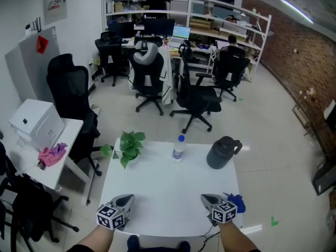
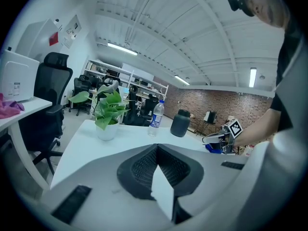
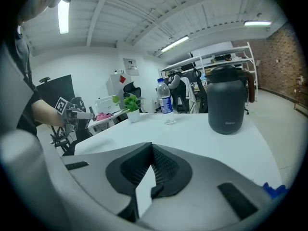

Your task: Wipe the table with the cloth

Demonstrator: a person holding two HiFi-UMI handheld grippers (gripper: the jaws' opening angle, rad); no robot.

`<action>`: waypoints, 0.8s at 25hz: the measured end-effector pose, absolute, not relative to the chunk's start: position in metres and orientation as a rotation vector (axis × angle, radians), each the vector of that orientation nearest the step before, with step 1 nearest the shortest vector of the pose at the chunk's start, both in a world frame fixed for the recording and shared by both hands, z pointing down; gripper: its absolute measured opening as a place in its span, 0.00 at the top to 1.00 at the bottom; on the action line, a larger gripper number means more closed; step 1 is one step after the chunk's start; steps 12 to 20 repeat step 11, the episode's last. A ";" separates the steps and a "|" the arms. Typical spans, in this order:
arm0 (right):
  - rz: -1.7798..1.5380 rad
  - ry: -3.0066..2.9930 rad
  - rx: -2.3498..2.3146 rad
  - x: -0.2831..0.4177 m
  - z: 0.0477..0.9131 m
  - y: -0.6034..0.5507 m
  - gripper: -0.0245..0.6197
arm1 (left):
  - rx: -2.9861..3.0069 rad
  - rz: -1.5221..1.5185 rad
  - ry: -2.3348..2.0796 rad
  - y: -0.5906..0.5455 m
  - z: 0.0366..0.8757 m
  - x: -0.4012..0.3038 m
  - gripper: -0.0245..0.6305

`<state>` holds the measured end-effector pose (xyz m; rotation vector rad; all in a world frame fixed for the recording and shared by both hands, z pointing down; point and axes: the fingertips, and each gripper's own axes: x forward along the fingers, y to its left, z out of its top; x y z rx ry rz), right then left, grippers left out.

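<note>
- Holds left tongs (image 1: 125, 199) pinched together and empty at the near counter (image 1: 168, 193) edge, clear of the work.
- Has right tongs (image 1: 207, 199) closed on nothing too, just beside the blue cloth (image 1: 237, 200) at the near right corner, likely ready for pickup.
- Shows plant (image 1: 129, 146), bottle (image 1: 179, 148) and jug (image 1: 222, 152) ranged along the far side, sparing the middle for wiping.

Potted plant (image 1: 129, 147), water bottle (image 1: 179, 148) and dark jug (image 1: 222, 153) stand upright, apart.

Open office, pale glossy floor (image 1: 262, 114), black swivel chairs (image 1: 197, 96), white shelving (image 1: 231, 12) along rear wall, brick wall (image 1: 310, 56) at right, ceiling strip light (image 1: 296, 10), white side counter (image 1: 71, 133) at left.
</note>
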<state>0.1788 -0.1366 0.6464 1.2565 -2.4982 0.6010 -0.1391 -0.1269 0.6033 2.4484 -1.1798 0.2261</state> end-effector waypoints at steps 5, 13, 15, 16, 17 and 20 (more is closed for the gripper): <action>0.588 -2.486 1.268 0.183 0.645 -0.136 0.96 | 2.456 0.226 -1.175 -0.126 0.602 -0.137 0.96; 0.585 -2.477 1.273 0.184 0.646 -0.133 0.96 | 2.455 0.223 -1.178 -0.123 0.603 -0.140 0.96; 0.585 -2.477 1.273 0.184 0.646 -0.133 0.96 | 2.455 0.223 -1.178 -0.123 0.603 -0.140 0.96; 0.585 -2.477 1.273 0.184 0.646 -0.133 0.96 | 2.455 0.223 -1.178 -0.123 0.603 -0.140 0.96; 0.585 -2.477 1.273 0.184 0.646 -0.133 0.96 | 2.455 0.223 -1.178 -0.123 0.603 -0.140 0.96; 0.585 -2.477 1.273 0.184 0.646 -0.133 0.96 | 2.455 0.223 -1.178 -0.123 0.603 -0.140 0.96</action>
